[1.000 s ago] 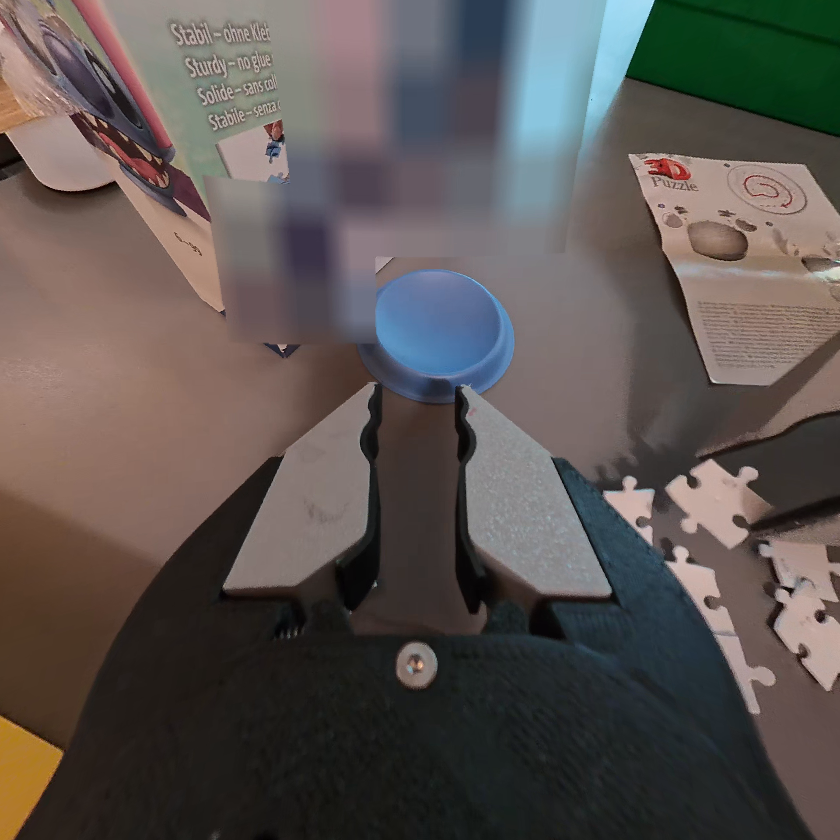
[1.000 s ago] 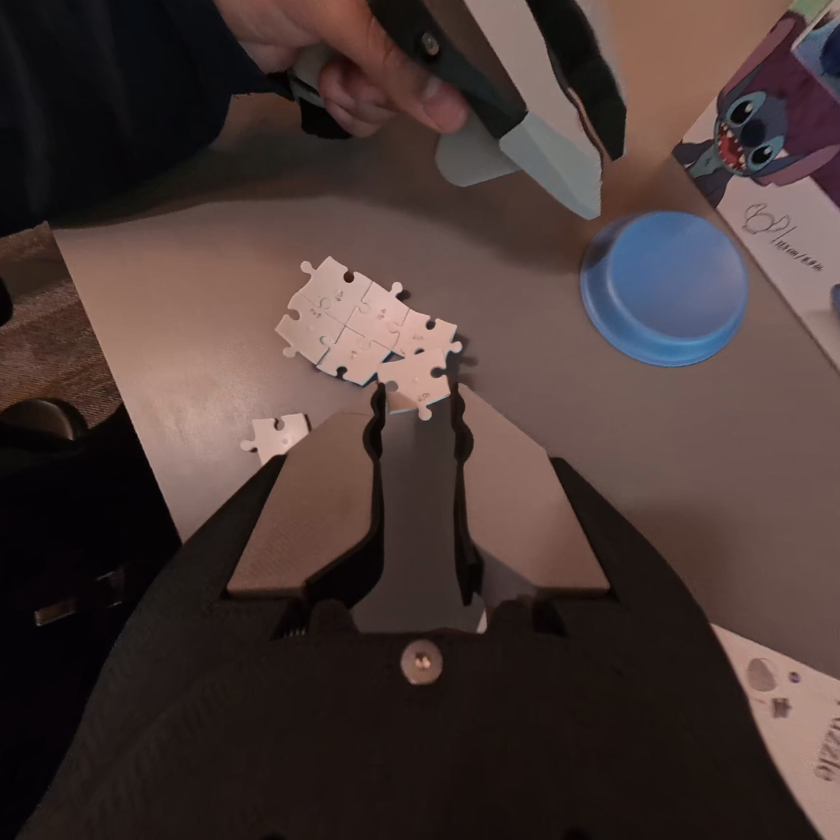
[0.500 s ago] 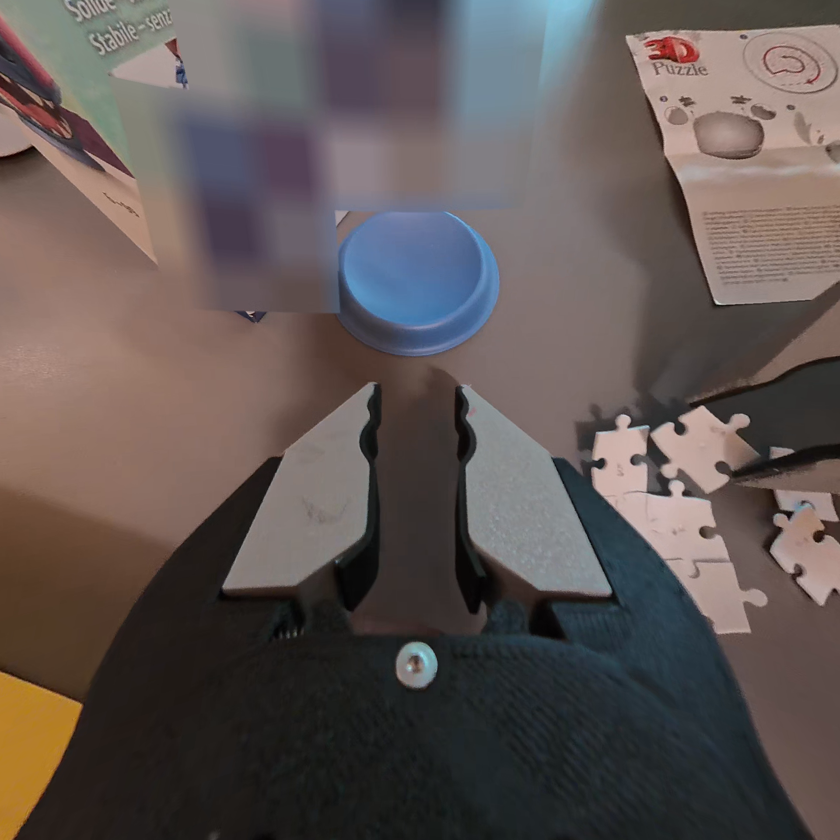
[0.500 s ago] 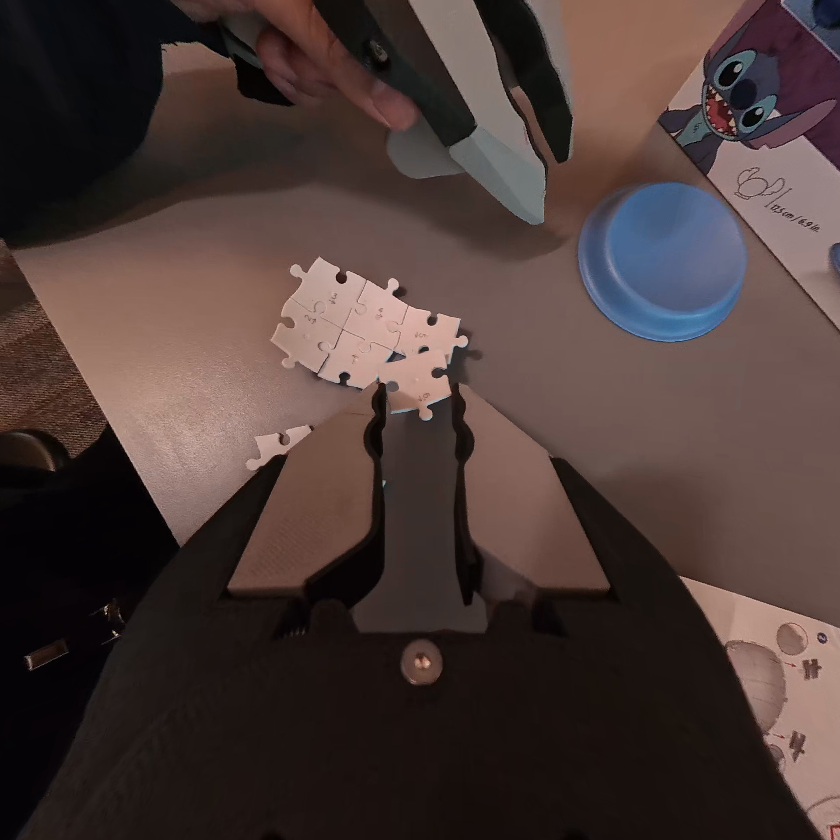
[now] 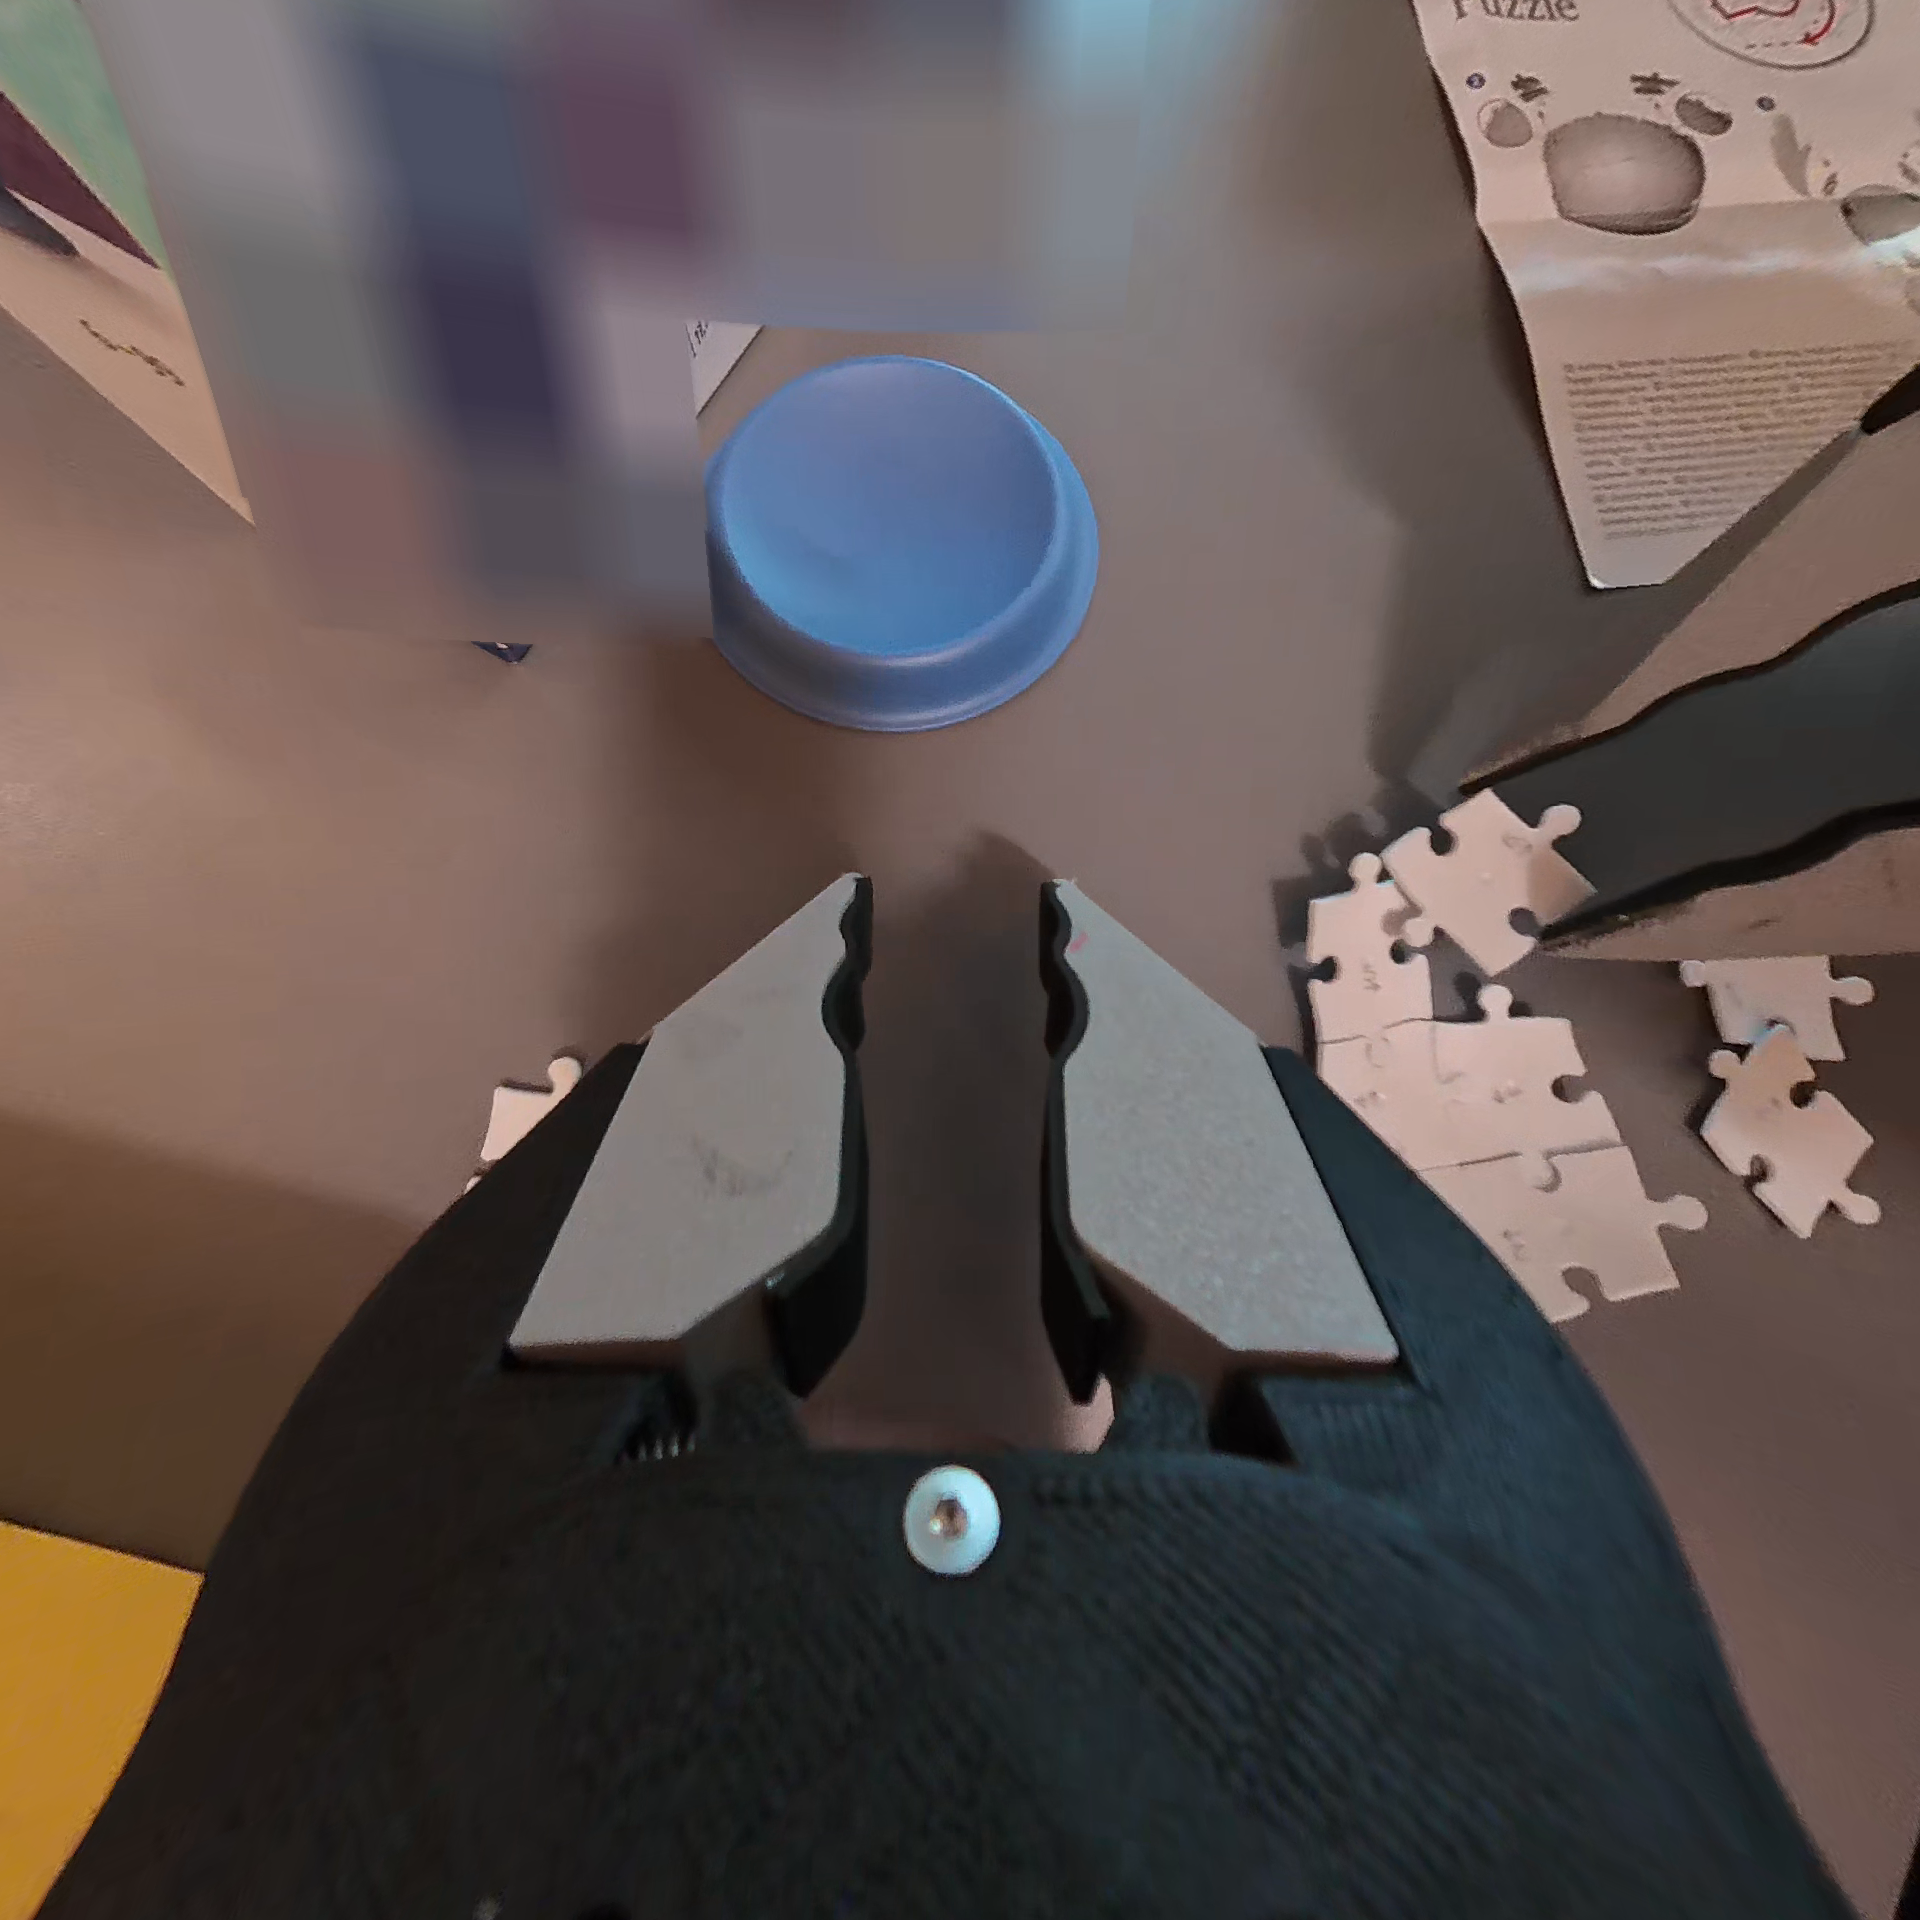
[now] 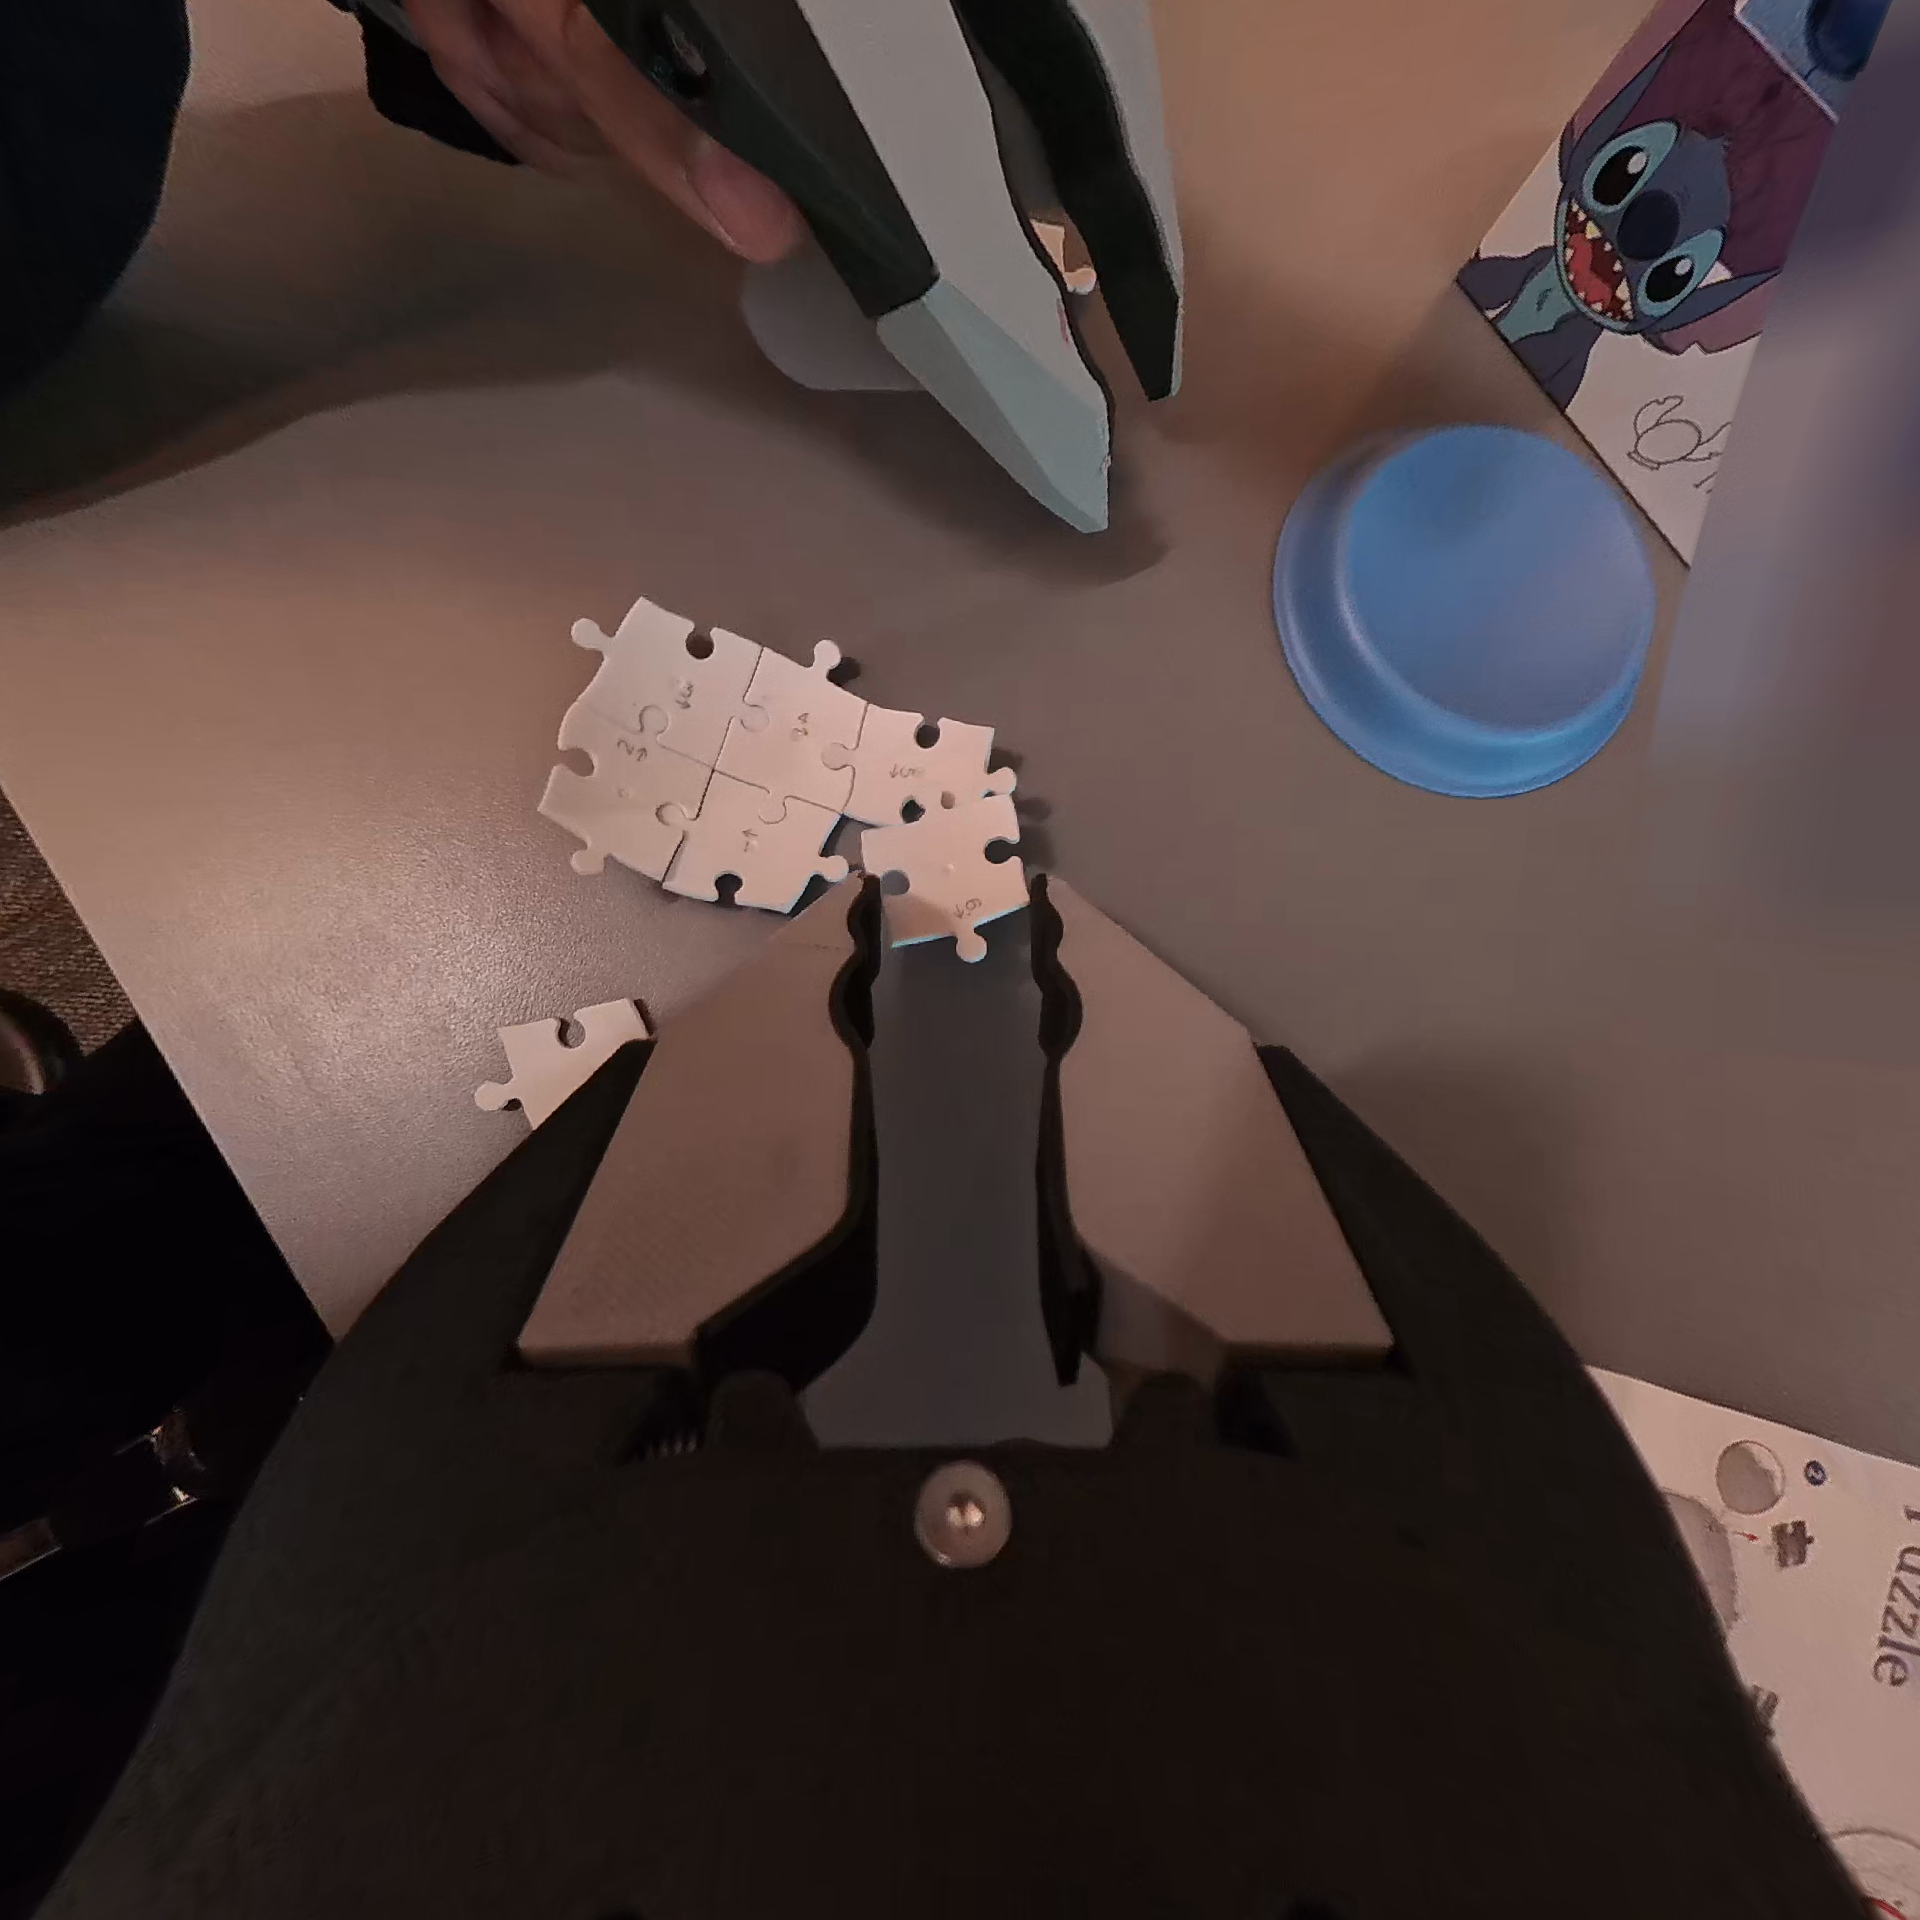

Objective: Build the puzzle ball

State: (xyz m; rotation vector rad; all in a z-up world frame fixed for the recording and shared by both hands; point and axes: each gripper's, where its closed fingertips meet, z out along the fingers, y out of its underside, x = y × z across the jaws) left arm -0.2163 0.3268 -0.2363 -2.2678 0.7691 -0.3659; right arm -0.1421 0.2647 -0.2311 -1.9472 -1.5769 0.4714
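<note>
On the grey table point(image 6: 1195, 935), a cluster point(image 6: 748, 769) of five joined white pieces lies face down, backs up. That placing looks deliberate: the backs carry small marks, which probably guide the order of assembly. A sixth piece point(image 6: 951, 873) lies tilted at the cluster's near corner, overlapping the last joined piece but not visibly locked in.

Right gripper point(image 6: 954, 883) hovers over this piece with its jaws apart, one tip at each side of it and nothing gripped. Whether the tips touch the piece cannot be told. The spread seems chosen to bracket the piece, either to nudge it into its slot or to pinch and lift it.

Left gripper point(image 5: 954, 883) is also open and empty, held above bare table between the cluster and the blue stand point(image 5: 899, 540). From the right wrist view it hangs just beyond the cluster, with a hand point(image 6: 613, 114) at its grip; it is likely waiting to steady the cluster while the other works.

Farther off, the stand sits upright, well apart from the pieces and empty, presumably kept for the finished ball. Spare pieces point(image 5: 1787, 1122) lie loose beside the cluster, a single one point(image 6: 556, 1060) near the right gripper's side. An instruction sheet point(image 5: 1683, 312) and the box point(image 6: 1662, 239) stay at the edges, out of the way.
</note>
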